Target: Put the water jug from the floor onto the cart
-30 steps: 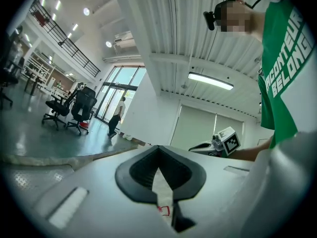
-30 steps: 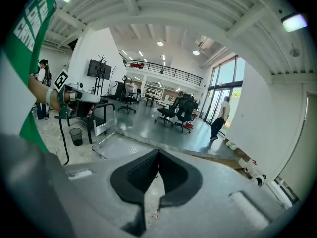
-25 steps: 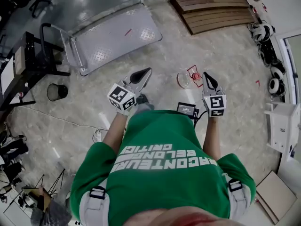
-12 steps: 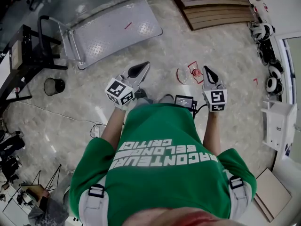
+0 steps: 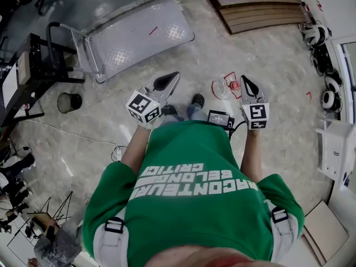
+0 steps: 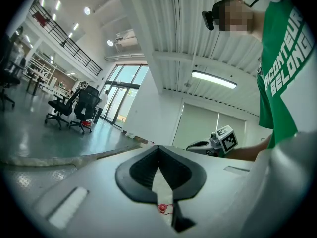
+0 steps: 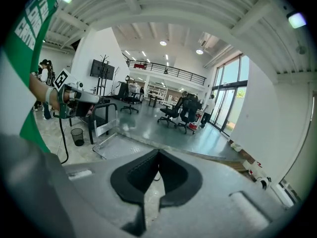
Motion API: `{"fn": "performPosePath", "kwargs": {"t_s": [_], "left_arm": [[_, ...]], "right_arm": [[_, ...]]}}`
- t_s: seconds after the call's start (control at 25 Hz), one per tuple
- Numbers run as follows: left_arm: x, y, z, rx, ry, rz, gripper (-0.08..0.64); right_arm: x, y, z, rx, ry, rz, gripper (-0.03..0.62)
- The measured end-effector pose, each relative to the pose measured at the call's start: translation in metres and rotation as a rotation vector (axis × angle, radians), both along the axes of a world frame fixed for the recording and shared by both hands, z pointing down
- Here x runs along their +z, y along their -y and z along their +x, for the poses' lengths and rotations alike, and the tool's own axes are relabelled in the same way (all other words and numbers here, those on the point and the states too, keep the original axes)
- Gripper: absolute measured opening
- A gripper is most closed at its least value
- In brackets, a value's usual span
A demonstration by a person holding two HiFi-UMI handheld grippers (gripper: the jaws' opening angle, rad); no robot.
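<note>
Stone floor's got the water jug (image 5: 219, 89) right beside the right gripper (image 5: 247, 83), on the side toward the farther left gripper (image 5: 170, 80). Both are closed tight, holding nothing. Cart (image 5: 133, 38) sits beyond, up-left.

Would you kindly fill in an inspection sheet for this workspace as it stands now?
Surface: pale stone floor, glossy.
Job's things: water jug, clear with a red cap, on the floor just ahead of the right tongs; cart, a flat platform farther off to the left, with no jug on it.
Clutter: wooden boards stacked on the floor; black bin.
Grippers: left tongs and right tongs both shut, nothing held.
Cables: thin cable trailing across the floor at the left.
Surroundings: black desk frame beside the cart; office chairs farther back in the hall.
</note>
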State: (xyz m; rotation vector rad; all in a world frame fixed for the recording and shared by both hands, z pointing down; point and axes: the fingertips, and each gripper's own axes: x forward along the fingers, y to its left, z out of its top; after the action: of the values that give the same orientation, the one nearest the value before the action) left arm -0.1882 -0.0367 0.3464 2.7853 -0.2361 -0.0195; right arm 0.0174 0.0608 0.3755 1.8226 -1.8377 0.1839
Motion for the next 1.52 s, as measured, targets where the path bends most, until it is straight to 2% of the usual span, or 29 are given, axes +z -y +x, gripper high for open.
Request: {"fn": "performPosePath", "kwargs": {"t_s": [0.48,0.8,0.96,1.16,1.4,1.52], "left_arm": [[0.003,-0.012,0.067,0.077,0.062,0.018,0.015],[0.018,-0.033,0.131,0.198,0.113,0.010,0.015],[0.029,-0.051,0.159,0.293,0.143,-0.011,0.015],[0.032,-0.065,0.205,0.391,0.141,0.009,0.015],[0.050,-0.091,0.237,0.499,0.176,0.006,0.015],[0.061,-0.097,0.248,0.524,0.197,-0.002,0.015]], "right_arm": [[0.022,-0.019,0.056,0.048,0.033,0.000,-0.008],[0.062,-0.044,0.108,0.110,0.059,-0.065,-0.008],[0.092,-0.069,0.122,0.166,0.098,-0.122,-0.008],[0.116,-0.074,0.150,0.191,0.103,-0.156,-0.006],[0.154,-0.095,0.158,0.226,0.133,-0.212,-0.005],[0.176,-0.101,0.163,0.234,0.148,-0.238,0.033]]}}
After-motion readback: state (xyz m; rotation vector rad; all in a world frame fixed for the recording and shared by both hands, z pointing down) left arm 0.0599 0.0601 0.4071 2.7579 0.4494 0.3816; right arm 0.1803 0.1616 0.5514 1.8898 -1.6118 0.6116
